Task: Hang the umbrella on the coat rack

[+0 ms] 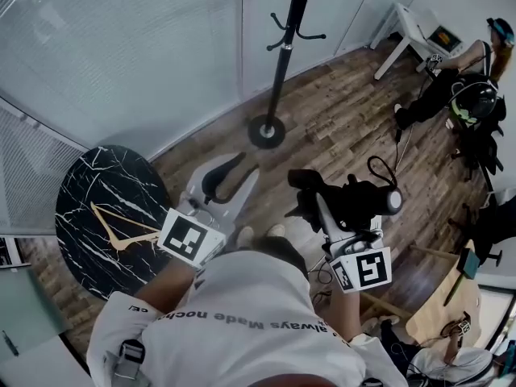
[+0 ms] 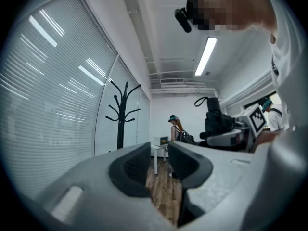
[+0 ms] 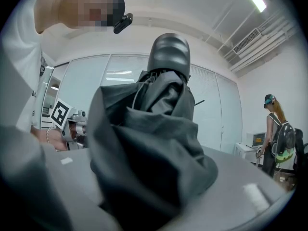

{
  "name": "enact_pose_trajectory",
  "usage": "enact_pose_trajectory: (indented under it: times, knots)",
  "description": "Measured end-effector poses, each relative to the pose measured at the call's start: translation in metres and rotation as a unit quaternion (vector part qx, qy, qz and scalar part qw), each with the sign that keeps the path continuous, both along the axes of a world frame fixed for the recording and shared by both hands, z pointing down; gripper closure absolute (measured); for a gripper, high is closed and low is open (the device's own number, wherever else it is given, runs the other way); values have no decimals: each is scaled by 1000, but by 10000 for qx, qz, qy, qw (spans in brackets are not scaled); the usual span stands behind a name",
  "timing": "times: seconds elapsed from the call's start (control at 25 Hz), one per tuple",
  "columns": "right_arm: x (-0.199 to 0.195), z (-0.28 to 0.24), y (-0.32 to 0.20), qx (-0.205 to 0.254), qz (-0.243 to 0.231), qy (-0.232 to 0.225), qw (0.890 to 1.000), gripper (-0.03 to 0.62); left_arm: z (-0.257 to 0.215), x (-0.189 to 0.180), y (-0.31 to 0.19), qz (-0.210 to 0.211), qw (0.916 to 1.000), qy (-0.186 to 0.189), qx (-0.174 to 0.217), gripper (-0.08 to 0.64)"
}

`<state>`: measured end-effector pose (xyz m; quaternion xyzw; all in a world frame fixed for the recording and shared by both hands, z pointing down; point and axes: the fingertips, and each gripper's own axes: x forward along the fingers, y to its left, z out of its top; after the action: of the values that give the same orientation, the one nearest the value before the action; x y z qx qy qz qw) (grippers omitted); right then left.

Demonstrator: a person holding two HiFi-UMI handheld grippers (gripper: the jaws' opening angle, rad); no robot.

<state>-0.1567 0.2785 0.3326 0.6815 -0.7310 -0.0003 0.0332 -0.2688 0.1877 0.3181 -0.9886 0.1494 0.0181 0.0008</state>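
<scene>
In the head view our right claw (image 1: 321, 200) grips the folded umbrella (image 1: 363, 198), well apart from the coat rack (image 1: 284, 47); we judge it light, soft and slippery, best hooked by its strap loop (image 1: 372, 163). The left gripper view shows our left claw (image 2: 158, 165) parted and empty, plus the rack's upper hooks (image 2: 126, 88). Only the right gripper view shows fabric (image 3: 154, 143) bunching between the jaws.

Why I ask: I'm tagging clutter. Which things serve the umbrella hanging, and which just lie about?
Job: umbrella, coat rack, right tongs shut on the umbrella.
Lying about: black marble table, white desk, left tongs open and empty.
</scene>
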Motion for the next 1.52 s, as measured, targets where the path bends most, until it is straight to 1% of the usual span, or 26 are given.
enact_pose_trajectory:
  times: [0.12,0.32,0.44,0.72,0.88,1.04,1.16,1.32,1.52]
  knots:
    - [14,3,-10,-36,12,-25,10000,314,2,12,-8,4,10000,-14,-80,446]
    - [49,12,-32,-49,-49,-76,9999,314,6,43,-32,-91,9999,-75,58,446]
    - [84,13,-46,-42,-120,-103,9999,314,4,77,-45,-169,9998,-68,49,446]
    - [180,11,-82,0,-397,-67,9992,314,-1,180,-79,-356,9993,-81,127,446]
    - [224,9,-97,8,-556,-37,9984,314,-1,219,-92,-528,9985,-90,115,446]
    - [253,8,-119,-24,-723,-20,9974,314,-2,240,-109,-725,9972,-122,96,446]
    - [267,10,-138,-68,-821,-49,9966,314,-2,250,-124,-828,9964,-150,64,446]
    - [277,14,-166,-108,-927,-49,9956,314,-1,256,-148,-929,9956,-124,35,446]
    - [283,17,-209,-144,-1004,-7,9948,314,-3,263,-189,-935,9956,-61,64,446]
